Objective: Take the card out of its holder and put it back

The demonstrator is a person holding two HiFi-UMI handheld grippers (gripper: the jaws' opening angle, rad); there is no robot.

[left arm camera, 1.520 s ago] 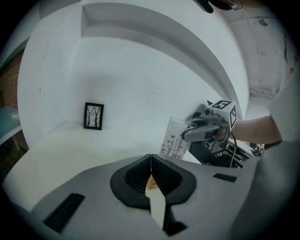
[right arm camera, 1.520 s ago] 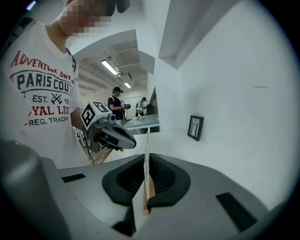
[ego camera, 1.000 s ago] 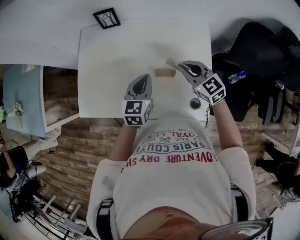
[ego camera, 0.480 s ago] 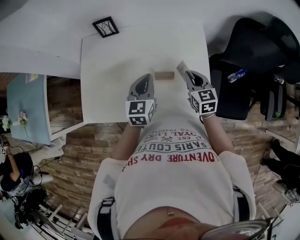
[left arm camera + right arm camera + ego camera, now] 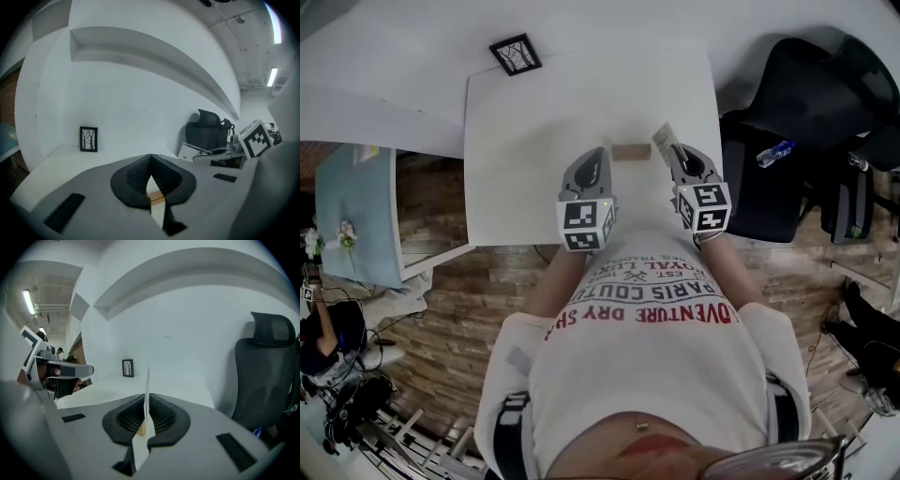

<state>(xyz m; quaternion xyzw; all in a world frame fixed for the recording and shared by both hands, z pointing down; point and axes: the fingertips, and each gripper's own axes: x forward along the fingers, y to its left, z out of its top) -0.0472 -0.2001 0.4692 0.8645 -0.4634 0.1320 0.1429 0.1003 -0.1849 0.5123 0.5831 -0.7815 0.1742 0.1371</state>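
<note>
The wooden holder (image 5: 630, 151) shows whole only in the head view, its slot too small to make out. In both gripper views only a sliver of it peeps past the jaws. The card (image 5: 663, 139) is out of the holder, just right of it, clamped edge-on between the right gripper's (image 5: 674, 150) jaws, while the left gripper (image 5: 597, 154), just left of the holder, has its tips together on nothing. The holder stands on a white table (image 5: 525, 141), with a framed picture (image 5: 516, 54) well beyond it leftward, a black chair (image 5: 806, 103) to its right, and a brick-patterned floor (image 5: 450, 300).
</note>
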